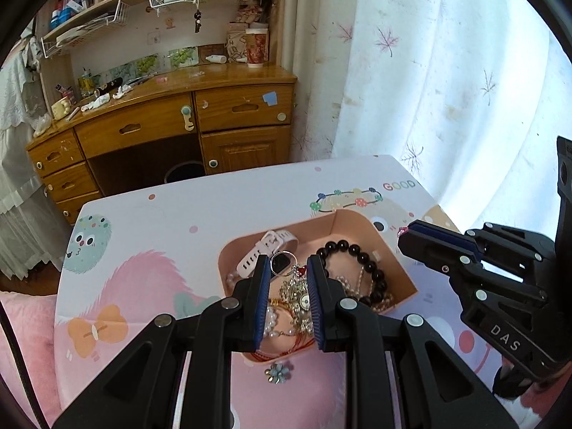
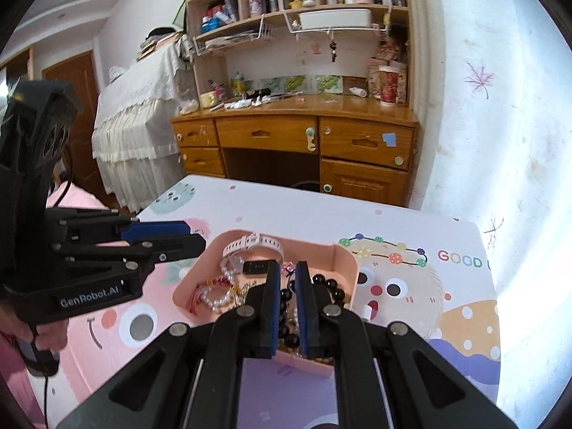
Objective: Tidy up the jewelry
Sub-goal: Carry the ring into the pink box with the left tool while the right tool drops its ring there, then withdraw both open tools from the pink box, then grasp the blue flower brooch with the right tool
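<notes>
A pink tray [image 1: 352,222] on the cartoon tabletop holds a white watch [image 1: 266,248], a black bead bracelet [image 1: 361,255], pearl strands [image 1: 273,320], silver chains and red cords. It also shows in the right wrist view [image 2: 345,261]. My left gripper [image 1: 287,262] hovers over the tray's near half, jaws apart, nothing between them. My right gripper [image 2: 289,268] hovers over the tray with a narrow gap and pinches a small pink jewel [image 2: 286,269] at its tips; the jewel shows at its tip in the left wrist view [image 1: 404,230]. A small blue flower piece [image 1: 279,371] lies on the table in front of the tray.
The table [image 1: 171,214] carries a pastel cartoon cover. Behind it stands a wooden desk [image 1: 186,107] with shelves and clutter. A white curtain [image 1: 447,71] hangs to the right. A lace-covered bed [image 2: 143,107] stands at the left.
</notes>
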The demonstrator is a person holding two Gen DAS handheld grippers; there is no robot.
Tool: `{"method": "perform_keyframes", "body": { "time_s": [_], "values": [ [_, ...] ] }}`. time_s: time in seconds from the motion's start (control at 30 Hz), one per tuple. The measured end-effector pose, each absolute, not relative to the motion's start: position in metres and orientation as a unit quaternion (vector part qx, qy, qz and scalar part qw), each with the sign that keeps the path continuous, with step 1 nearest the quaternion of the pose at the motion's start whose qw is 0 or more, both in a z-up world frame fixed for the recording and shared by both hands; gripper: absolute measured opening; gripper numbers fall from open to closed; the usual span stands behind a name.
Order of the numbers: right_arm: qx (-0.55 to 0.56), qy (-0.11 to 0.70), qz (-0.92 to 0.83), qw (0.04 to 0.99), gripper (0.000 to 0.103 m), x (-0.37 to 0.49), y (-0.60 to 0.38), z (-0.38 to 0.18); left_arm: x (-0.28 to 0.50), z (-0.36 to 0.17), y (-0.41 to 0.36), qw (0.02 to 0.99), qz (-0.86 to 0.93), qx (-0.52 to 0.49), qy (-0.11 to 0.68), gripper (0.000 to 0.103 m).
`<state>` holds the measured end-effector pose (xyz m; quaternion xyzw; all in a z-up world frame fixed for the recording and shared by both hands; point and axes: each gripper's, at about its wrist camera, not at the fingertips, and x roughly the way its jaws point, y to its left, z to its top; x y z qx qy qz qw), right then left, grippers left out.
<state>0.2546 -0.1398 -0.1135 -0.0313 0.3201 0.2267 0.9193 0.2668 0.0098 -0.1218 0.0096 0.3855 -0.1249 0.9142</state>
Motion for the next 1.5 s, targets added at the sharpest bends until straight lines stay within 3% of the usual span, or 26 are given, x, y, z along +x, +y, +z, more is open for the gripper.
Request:
{"method": "perform_keyframes", "body": {
  "time_s": [0.03,0.1,0.17,0.23,0.37,0.47,0.57,0.67,1.17,1.5],
  "values": [
    [-0.026,0.319,0.226,0.92,0.008,0.255,-0.14,-0.113,0.268,-0.122,0.01,0.914,-0.123,0.006,0.387,0.019],
    [-0.011,0.328,0.23,0.916,0.01,0.258,-0.141,-0.116,0.269,-0.123,0.012,0.912,-0.115,-0.001,0.394,0.033],
    [-0.002,0.345,0.235,0.909,0.027,0.26,-0.141,-0.12,0.267,-0.124,0.016,0.913,-0.106,-0.003,0.395,0.043],
    [0.004,0.347,0.233,0.909,0.036,0.26,-0.143,-0.121,0.264,-0.125,0.022,0.913,-0.098,-0.004,0.397,0.043],
    [0.013,0.348,0.24,0.906,0.036,0.259,-0.142,-0.121,0.263,-0.132,0.037,0.907,-0.075,-0.014,0.413,0.047],
    [0.022,0.359,0.246,0.9,0.036,0.26,-0.138,-0.124,0.261,-0.135,0.051,0.906,-0.053,-0.026,0.418,0.061],
    [0.031,0.373,0.252,0.892,0.036,0.261,-0.132,-0.128,0.261,-0.137,0.065,0.906,-0.038,-0.037,0.421,0.067],
    [0.037,0.391,0.25,0.885,0.036,0.261,-0.122,-0.133,0.261,-0.142,0.079,0.902,-0.022,-0.043,0.428,0.082],
    [0.026,0.477,0.2,0.856,0.036,0.229,-0.046,-0.173,0.24,-0.173,0.177,0.873,0.015,-0.017,0.487,0.084],
    [-0.01,0.511,0.104,0.853,0.036,0.234,-0.013,-0.201,0.214,-0.171,0.222,0.859,-0.048,-0.052,0.507,0.087]
  ]
}}
